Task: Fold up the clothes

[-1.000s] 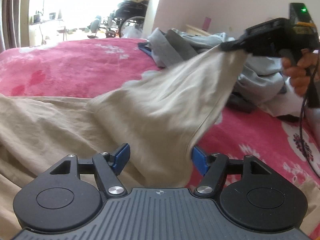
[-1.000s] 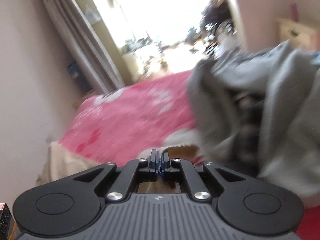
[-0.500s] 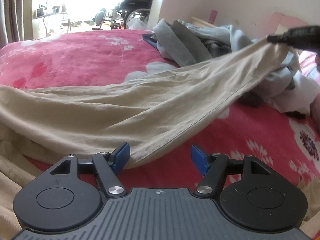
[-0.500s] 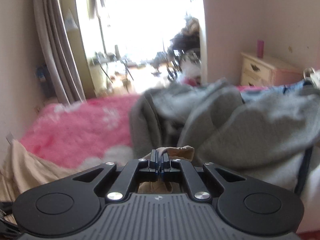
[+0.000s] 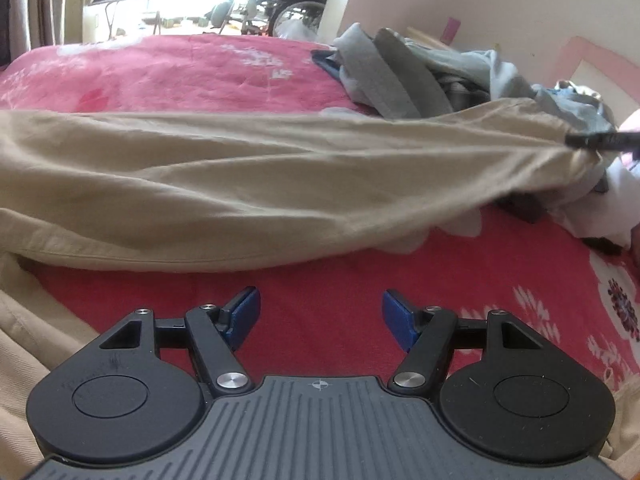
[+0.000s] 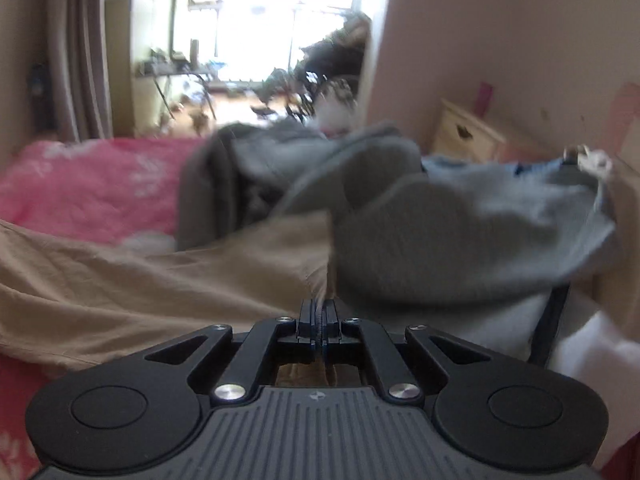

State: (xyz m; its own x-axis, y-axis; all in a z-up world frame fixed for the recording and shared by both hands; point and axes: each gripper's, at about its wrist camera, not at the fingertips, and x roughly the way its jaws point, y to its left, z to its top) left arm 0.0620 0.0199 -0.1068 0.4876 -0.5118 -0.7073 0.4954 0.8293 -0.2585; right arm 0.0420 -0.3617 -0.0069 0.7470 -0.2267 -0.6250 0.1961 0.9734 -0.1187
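Stretching: long tan cotton garment (image 5: 248,168) spans the pink floral bedspread (image 5: 192,76), one end lifted just in front of the heap of grey clothes (image 5: 404,72).
Right gripper (image 6: 319,314): jaws pressed together, pinching the tan cloth's end beside that grey heap; it looks taut.
Left gripper (image 5: 320,316): blue pads spread wide, holding nothing, hovering over bedspread just short of the garment's near hem.
Doing it well: keep tension steady, bring the free pads onto the hem, smooth wrinkles before any crease, I'd say.
Risk: snagging the grey heap.
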